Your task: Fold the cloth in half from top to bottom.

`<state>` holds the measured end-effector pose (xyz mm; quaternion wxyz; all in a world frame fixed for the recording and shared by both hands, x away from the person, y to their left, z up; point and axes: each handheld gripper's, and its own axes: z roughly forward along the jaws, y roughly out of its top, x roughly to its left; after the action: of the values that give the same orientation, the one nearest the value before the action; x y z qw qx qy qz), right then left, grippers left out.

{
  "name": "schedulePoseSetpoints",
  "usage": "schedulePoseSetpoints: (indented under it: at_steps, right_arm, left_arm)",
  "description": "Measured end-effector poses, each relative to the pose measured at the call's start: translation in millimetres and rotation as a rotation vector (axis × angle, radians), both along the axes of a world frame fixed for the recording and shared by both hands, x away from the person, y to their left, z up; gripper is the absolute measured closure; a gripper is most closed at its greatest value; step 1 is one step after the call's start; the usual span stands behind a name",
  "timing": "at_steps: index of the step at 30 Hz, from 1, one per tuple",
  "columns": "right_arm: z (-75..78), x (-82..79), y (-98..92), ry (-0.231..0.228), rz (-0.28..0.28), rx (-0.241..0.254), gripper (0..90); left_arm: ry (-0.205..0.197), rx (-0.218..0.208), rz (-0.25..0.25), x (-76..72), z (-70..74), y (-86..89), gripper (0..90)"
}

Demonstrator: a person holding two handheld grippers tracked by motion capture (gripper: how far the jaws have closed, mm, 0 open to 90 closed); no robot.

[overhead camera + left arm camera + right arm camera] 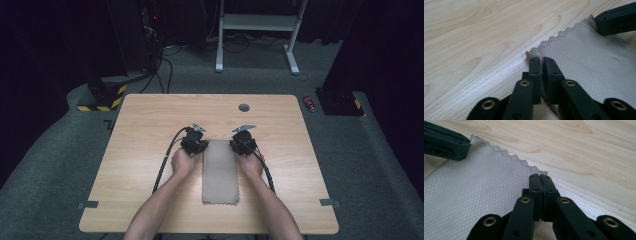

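One beige scallop-edged cloth

Lab: grey carpet, hazard-taped stands, floor cables, wood table.

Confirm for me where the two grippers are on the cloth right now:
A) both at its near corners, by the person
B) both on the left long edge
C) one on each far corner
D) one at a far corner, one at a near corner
C: in the high view the left gripper and right gripper sit at the far end of the grey cloth, and each gripper view shows closed fingers pinching a scalloped corner.
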<state>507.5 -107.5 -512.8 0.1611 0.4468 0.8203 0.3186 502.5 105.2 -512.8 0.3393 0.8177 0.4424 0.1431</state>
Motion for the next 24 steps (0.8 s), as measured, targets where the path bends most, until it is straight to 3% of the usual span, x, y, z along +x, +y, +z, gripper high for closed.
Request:
schedulePoseSetpoints:
  at_steps: [3, 8, 17, 21, 24]
  right_arm:
    - [1.2, -0.7, -1.3, 0.006, 0.009, -0.003, 88.8]
    - [5.9, -2.8, -2.9, 0.004, 0.021, 0.002, 89.1]
    - [16.9, -5.0, -9.4, -0.007, 0.02, 0.03, 89.2]
    - [23.5, -7.3, -12.9, -0.009, 0.019, 0.035, 89.3]
    - [30.8, -7.6, -12.8, -0.012, 0.033, 0.02, 89.3]
  left_arm:
    - [0.003, -0.002, -0.001, -0.2, 0.2, -1.0, 88.7]
    - [0.04, -0.045, -0.008, 2.3, 1.4, 4.2, 89.1]
    - [0.021, -0.063, -0.038, 2.7, 20.9, 4.8, 89.2]
    - [0.014, -0.103, -0.034, 2.2, 26.5, 5.6, 89.2]
    - [0.013, -0.097, -0.034, 1.3, 29.1, 5.1, 89.2]
